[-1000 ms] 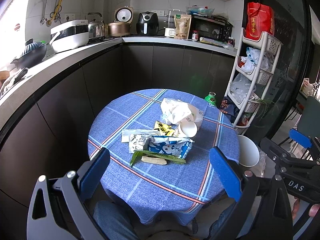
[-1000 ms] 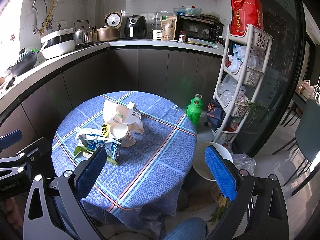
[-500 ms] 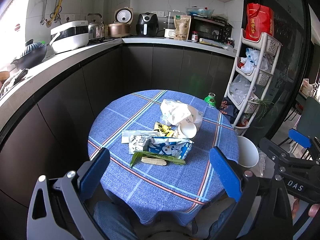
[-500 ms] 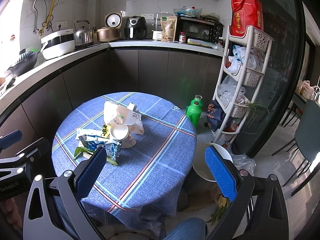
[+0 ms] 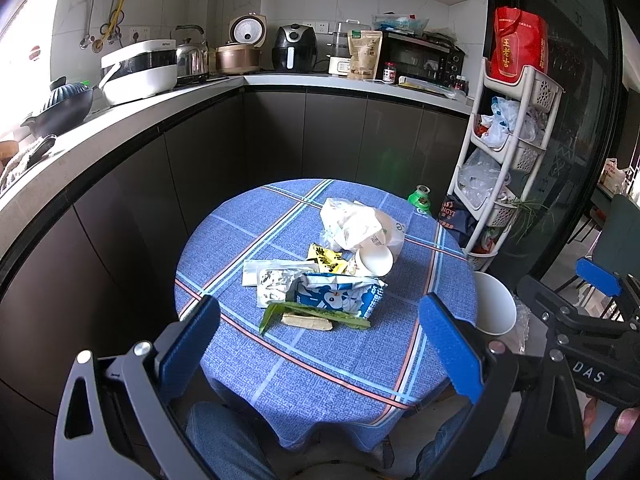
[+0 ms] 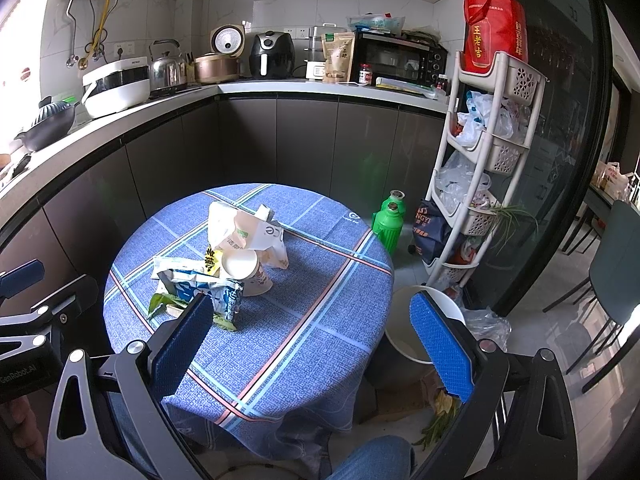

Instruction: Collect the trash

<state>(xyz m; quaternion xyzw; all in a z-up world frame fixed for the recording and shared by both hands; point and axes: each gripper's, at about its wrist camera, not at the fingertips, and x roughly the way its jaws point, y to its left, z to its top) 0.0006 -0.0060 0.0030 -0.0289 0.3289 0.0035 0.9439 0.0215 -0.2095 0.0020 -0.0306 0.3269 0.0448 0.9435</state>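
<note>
Blue checked cloth covers the round desk [image 5: 248, 240], which carries the trash ahead of both hand-held grippers: crumpled white paper bag [image 5: 352, 222], tipped paper cup [image 5: 374, 259], yellow wrapper [image 5: 326, 258], blue-and-white snack bag [image 5: 340, 294], green leaf [image 5: 276, 314] (partly under the snack bag). Left hand-held gripper [image 5: 318, 338]: released, blue pads wide apart, holding nothing, short of the pile. Right hand-held gripper [image 6: 308, 340]: likewise spread and unloaded, the pile ahead to its left. White bin [image 6: 416, 344]: on the floor beside the desk, behind the right gripper's right finger.
</note>
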